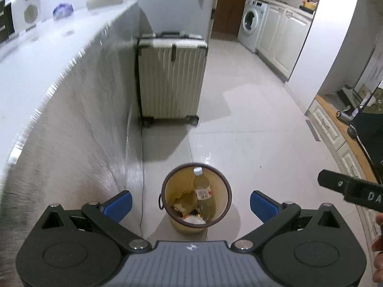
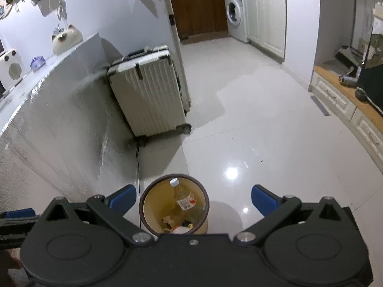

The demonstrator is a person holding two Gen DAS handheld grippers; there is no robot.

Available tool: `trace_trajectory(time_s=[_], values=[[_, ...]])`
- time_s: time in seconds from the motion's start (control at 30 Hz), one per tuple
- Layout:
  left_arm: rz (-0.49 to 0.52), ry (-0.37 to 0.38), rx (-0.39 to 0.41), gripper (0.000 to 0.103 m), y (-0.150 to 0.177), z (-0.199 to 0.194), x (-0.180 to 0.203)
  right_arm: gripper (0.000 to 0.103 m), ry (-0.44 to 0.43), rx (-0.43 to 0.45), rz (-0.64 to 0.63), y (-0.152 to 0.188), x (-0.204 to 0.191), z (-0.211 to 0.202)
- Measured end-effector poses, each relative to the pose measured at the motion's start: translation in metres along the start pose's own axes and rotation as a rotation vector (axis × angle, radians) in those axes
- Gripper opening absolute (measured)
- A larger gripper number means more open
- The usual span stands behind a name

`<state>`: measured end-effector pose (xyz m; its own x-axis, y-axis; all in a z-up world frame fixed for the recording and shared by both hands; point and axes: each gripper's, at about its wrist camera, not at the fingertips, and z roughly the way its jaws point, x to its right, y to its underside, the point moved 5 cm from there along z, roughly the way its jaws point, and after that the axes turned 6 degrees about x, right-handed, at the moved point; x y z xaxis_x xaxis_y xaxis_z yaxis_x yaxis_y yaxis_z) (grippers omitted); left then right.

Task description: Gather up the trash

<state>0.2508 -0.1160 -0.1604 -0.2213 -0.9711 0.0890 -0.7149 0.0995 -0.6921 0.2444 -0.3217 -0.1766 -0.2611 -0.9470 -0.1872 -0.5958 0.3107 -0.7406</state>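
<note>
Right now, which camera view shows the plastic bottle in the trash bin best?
The left wrist view: the plastic bottle shows from cap to base, leaning against the wall of the trash bin. In the right wrist view the same bottle is visible too, but its lower end is blurrier and harder to follow.

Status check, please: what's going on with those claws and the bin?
Left gripper open, empty. Right gripper open, empty. Bottle in bin. Nothing blocking.

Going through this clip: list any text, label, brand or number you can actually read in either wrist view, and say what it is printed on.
"DA", white letters cut off by the picture's edge, on the right gripper as seen in the left wrist view.
Bottle label in the trash bin: red and white print, too small to read.
Logo on the left gripper body: a small emblem, no legible letters.
Washing machine panel: too blurred to read.
</note>
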Motion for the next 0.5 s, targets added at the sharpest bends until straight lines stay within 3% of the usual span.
trace_trajectory(time_s=[0.5], values=[[0.005, 0.003, 0.138, 0.103, -0.013, -0.103, -0.025, 0.103, -0.04, 0.116, -0.059, -0.009, -0.032, -0.088]])
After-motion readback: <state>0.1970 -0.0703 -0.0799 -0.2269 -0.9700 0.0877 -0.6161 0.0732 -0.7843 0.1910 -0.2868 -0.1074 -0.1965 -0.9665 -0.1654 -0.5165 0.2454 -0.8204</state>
